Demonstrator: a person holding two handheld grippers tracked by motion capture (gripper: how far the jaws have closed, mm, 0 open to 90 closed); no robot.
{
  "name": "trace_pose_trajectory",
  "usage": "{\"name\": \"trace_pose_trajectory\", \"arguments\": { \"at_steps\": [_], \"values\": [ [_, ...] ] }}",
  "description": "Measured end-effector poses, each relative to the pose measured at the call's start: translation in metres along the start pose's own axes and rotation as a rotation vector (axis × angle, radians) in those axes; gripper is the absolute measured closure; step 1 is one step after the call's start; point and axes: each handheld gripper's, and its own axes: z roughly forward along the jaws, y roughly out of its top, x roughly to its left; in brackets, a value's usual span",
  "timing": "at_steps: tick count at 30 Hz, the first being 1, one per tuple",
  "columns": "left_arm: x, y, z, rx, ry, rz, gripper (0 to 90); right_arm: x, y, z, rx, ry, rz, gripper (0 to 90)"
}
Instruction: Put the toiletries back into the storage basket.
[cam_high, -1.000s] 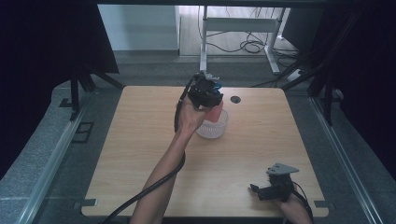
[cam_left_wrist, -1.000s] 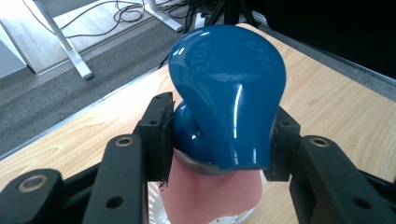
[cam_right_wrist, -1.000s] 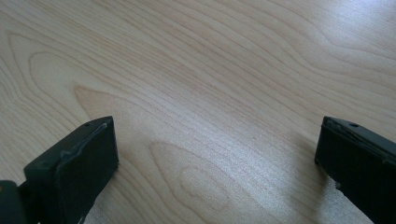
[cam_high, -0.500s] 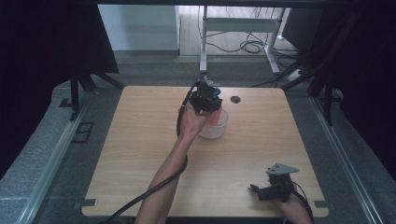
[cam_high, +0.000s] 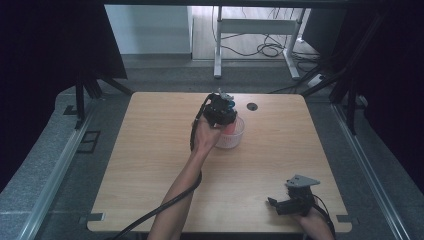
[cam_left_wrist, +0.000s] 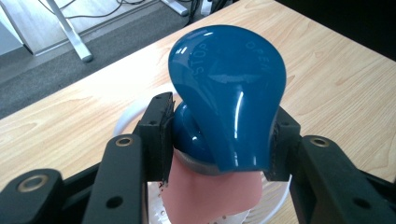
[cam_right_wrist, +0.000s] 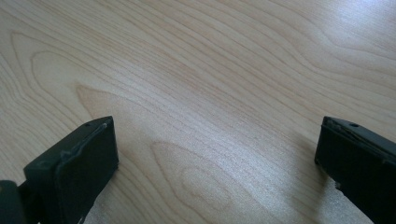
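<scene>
My left gripper (cam_left_wrist: 220, 116) is shut on a glossy blue knob (cam_left_wrist: 229, 84) marked STOP and OPEN. The knob tops a pink part (cam_left_wrist: 210, 196) that sits low in a white, perforated bowl (cam_left_wrist: 126, 119). From above, the left gripper (cam_high: 220, 111) points down over the translucent bowl (cam_high: 236, 139) at the table's far middle. My right gripper (cam_high: 280, 204) rests near the front right edge. Its jaws stand wide open (cam_right_wrist: 217, 140) over bare wood, with nothing between them.
The wooden table (cam_high: 150, 150) has a dark cable hole (cam_high: 252, 106) just behind the bowl. The left gripper's cable (cam_high: 165, 207) trails back to the front edge. Beyond the table stand a white desk frame (cam_high: 218, 50) and floor cables (cam_high: 270, 49).
My left gripper has come down with the blue knob, lowering the pink part into the bowl. The right gripper has kept still.
</scene>
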Motion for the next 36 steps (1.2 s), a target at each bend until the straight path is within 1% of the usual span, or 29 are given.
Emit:
{"name": "trace_pose_trajectory", "arguments": {
  "at_steps": [8, 17, 25, 27, 30, 33, 34, 36],
  "values": [
    [-0.001, -0.009, 0.008, 0.006, 0.002, -0.005, 52.9, 0.000, 0.000, 0.000, 0.001, 0.000, -0.002, 0.0],
    [-0.001, -0.018, 0.015, 0.000, 0.002, -0.022, 52.8, 0.000, 0.000, 0.000, 0.001, 0.001, -0.002, 0.0],
    [0.001, -0.026, 0.020, 0.005, -0.009, -0.036, 52.7, 0.000, 0.000, 0.000, 0.001, 0.001, -0.002, 0.0],
    [0.002, -0.027, 0.020, -0.004, -0.009, -0.045, 52.7, 0.000, 0.000, 0.000, 0.001, 0.001, -0.002, 0.0],
    [0.004, -0.028, 0.020, -0.003, -0.014, -0.058, 52.6, 0.000, 0.000, 0.000, 0.001, 0.001, -0.002, 0.0],
    [0.006, -0.029, 0.019, -0.001, -0.027, -0.067, 52.2, 0.000, 0.000, 0.000, 0.001, 0.001, -0.002, 0.0],
    [0.006, -0.029, 0.019, 0.001, -0.033, -0.067, 51.7, 0.000, 0.000, 0.000, 0.001, 0.001, -0.002, 0.0],
    [0.006, -0.028, 0.018, 0.019, -0.033, -0.050, 50.4, 0.000, 0.000, 0.000, 0.001, 0.002, -0.002, 0.0]
  ]
}}
